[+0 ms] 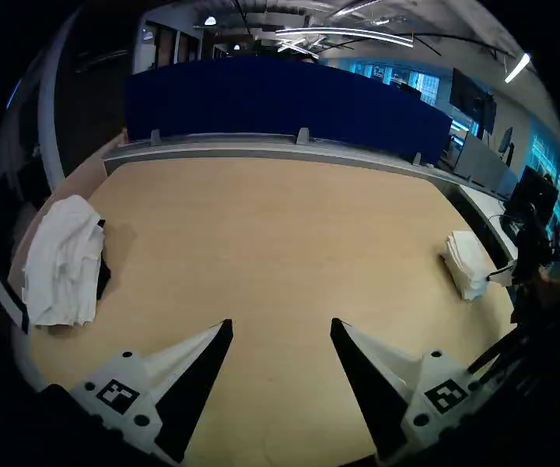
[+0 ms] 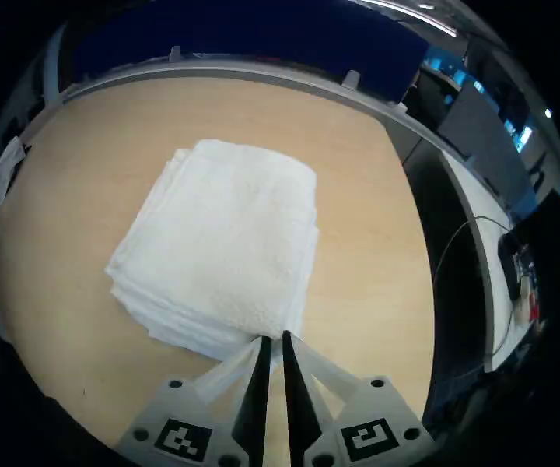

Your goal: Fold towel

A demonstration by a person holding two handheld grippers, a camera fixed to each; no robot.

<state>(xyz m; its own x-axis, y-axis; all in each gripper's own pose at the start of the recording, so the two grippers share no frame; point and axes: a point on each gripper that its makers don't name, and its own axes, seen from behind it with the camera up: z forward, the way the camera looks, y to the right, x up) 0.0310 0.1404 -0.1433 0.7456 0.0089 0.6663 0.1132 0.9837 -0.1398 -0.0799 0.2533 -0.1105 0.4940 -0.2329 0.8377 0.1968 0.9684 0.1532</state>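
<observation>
On the pale wood table [image 1: 280, 233], the left gripper [image 1: 280, 327] is spread wide, with a rumpled white cloth heap [image 1: 62, 261] at the far left. The right gripper view shows the right gripper [image 2: 272, 338] pressed nearly together at the near corner of the square, nubbly folded towel [image 2: 222, 241]. I cannot tell whether it pinches the cloth.

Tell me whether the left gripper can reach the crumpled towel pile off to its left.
Probably yes: the left gripper is open, and only bare table lies between it and the towel pile.

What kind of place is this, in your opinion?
Probably an open-plan office: a wide wooden desk backed by a blue divider, monitors nearby, and long strip lights overhead.
</observation>
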